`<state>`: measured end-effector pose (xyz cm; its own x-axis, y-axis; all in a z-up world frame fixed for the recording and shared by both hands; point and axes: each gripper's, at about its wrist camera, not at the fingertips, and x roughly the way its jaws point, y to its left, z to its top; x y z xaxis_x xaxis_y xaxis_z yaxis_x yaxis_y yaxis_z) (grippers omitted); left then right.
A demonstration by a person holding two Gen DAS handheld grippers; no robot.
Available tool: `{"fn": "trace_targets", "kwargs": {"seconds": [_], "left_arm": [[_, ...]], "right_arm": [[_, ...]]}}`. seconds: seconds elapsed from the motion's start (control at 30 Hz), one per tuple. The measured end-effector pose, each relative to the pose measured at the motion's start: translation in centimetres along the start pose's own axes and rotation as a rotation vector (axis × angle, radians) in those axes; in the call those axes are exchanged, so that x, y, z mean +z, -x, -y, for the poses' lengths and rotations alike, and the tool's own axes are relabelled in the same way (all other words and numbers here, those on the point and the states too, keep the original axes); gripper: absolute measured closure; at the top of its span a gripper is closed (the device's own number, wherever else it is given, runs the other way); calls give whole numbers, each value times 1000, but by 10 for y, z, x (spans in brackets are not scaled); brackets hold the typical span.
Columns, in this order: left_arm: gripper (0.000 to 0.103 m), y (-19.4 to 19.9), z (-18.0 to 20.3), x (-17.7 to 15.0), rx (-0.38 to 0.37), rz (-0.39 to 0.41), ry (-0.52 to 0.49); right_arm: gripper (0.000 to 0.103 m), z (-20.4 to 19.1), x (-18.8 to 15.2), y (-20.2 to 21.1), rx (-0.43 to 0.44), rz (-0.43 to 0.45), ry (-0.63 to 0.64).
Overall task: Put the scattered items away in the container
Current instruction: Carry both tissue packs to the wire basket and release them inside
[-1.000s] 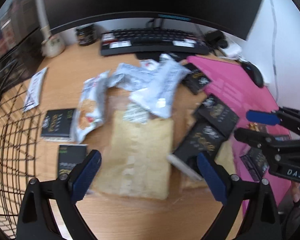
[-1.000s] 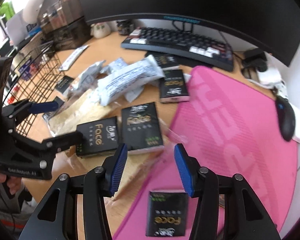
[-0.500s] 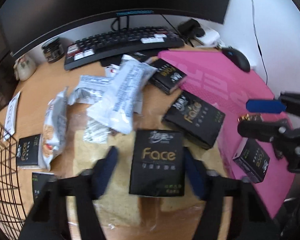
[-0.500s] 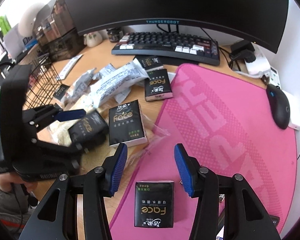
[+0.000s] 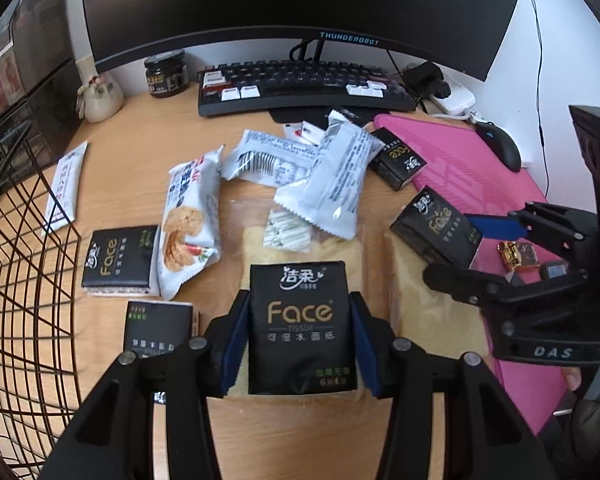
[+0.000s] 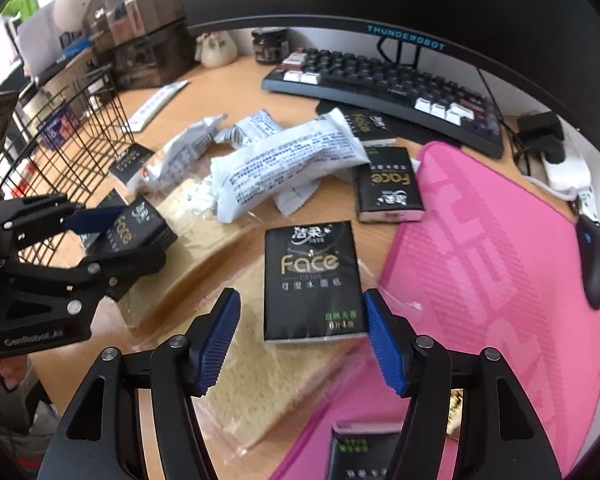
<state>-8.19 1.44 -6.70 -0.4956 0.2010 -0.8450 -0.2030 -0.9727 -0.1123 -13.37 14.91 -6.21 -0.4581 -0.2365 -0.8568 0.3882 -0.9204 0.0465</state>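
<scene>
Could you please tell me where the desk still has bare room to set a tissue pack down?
Bare wood lies between the keyboard, the jar and the white sachet. The pink mat is mostly open toward the mouse. The middle, around the snack wrappers, is crowded.

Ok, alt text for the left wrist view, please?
The left claw is shut on a black Face tissue pack above a wooden desk strewn with snack packets and more tissue packs. A black wire basket stands left; the right claw brackets another tissue pack.
</scene>
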Motion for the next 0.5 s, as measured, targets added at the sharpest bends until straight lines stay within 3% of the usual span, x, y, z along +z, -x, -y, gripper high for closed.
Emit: {"fn": "trace_targets", "kwargs": {"seconds": [0.03,0.3,0.5], "left_arm": [[50,0,-1,-1,-3,0,2],[50,18,1,4,-7,33,3],[50,58,6,17,6,113,1]], "right_arm": [[56,-1,0,-2,-9,-5,5],[56,-5,2,21,3,38,-5],[56,-18,10,63,9,119,10]]}}
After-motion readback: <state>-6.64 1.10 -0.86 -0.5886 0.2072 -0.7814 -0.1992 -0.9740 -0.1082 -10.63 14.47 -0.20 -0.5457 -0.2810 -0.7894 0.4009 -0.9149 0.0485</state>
